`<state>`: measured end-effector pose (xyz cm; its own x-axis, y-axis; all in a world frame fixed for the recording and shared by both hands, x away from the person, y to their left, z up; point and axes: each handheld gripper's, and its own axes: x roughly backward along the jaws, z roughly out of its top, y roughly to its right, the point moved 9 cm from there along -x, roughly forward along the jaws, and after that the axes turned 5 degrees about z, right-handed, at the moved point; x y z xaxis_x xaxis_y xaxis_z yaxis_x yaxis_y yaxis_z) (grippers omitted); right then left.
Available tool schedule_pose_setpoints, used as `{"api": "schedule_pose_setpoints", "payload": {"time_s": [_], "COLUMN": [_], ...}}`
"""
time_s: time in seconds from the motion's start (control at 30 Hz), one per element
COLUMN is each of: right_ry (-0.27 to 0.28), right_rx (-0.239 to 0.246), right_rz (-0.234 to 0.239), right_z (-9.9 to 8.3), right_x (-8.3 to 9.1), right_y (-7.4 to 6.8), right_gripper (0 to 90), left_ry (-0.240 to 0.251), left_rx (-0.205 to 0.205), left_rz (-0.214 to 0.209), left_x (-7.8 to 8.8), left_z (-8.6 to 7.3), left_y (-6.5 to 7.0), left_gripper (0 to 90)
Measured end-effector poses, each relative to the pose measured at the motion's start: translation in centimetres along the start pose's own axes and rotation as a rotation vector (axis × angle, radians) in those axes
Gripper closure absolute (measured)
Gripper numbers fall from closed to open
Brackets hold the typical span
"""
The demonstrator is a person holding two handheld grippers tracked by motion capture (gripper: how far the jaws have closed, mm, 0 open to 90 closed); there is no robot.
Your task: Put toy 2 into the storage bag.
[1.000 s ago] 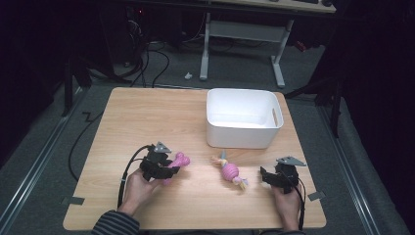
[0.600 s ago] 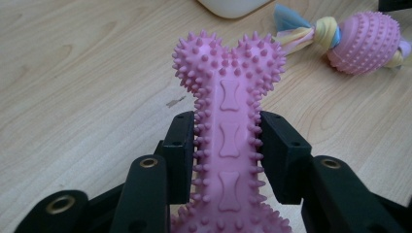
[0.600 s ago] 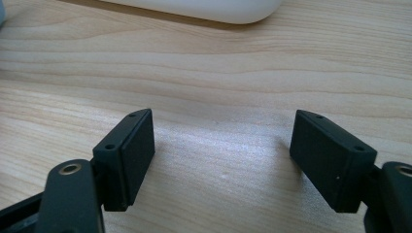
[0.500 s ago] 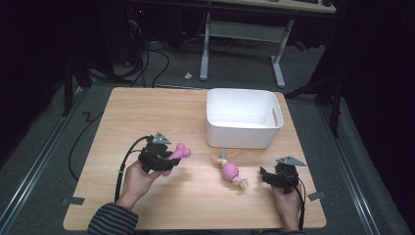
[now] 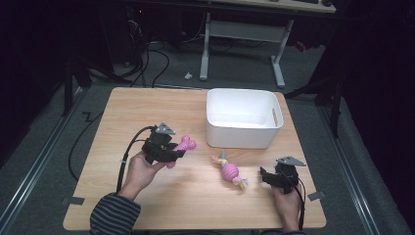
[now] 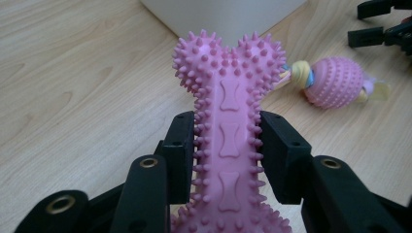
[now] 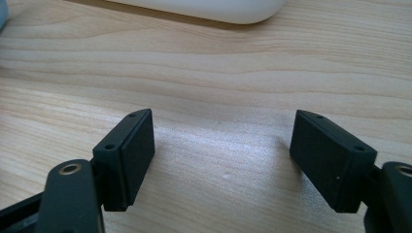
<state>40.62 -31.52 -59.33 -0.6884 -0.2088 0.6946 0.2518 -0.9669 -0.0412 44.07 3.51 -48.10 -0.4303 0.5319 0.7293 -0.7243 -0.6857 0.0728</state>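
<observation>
two fingers (image 6: 284, 160) pinch the studded pink bone (image 6: 228, 121).

The spiky pink rubber bone-shaped toy (image 6: 228, 141), clamped by its shaft between the two black pads of the left gripper (image 5: 172, 151), has been lifted clear of the light wooden table (image 5: 147, 107). It has been carried upward and a little toward the white plastic bin (image 5: 243, 119), its knobbed end projecting beyond the jaw tips.

Dark room, grey carpet floor (image 5: 58, 147)
</observation>
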Motion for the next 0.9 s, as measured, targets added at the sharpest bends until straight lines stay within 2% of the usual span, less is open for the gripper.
{"api": "schedule_pose_setpoints", "payload": {"time_s": [0.13,0.3,0.5,0.67,0.9], "right_ry": [0.000,0.000,0.000,0.000,0.000], "right_rx": [-0.001,0.000,0.000,0.000,-0.001], "right_rz": [0.000,0.000,0.000,0.000,0.000], "right_z": [0.0,0.0,0.0,0.0,0.0], "right_x": [0.0,0.0,0.0,0.0,0.0], "right_y": [0.0,0.0,0.0,0.0,0.0], "right_gripper": [24.6,24.6,24.5,24.5,24.5], "left_ry": [0.011,0.015,0.010,0.019,0.024], "left_rx": [-0.008,-0.046,-0.086,-0.092,-0.098], "left_rz": [-0.010,-0.017,-0.023,-0.039,-0.043], "left_x": [0.4,0.8,0.4,0.4,0.1], "left_z": [1.3,3.1,5.2,6.5,8.3], "left_y": [0.1,0.4,0.6,1.0,0.7], "left_gripper": [58.9,59.0,59.0,59.0,59.0]}}
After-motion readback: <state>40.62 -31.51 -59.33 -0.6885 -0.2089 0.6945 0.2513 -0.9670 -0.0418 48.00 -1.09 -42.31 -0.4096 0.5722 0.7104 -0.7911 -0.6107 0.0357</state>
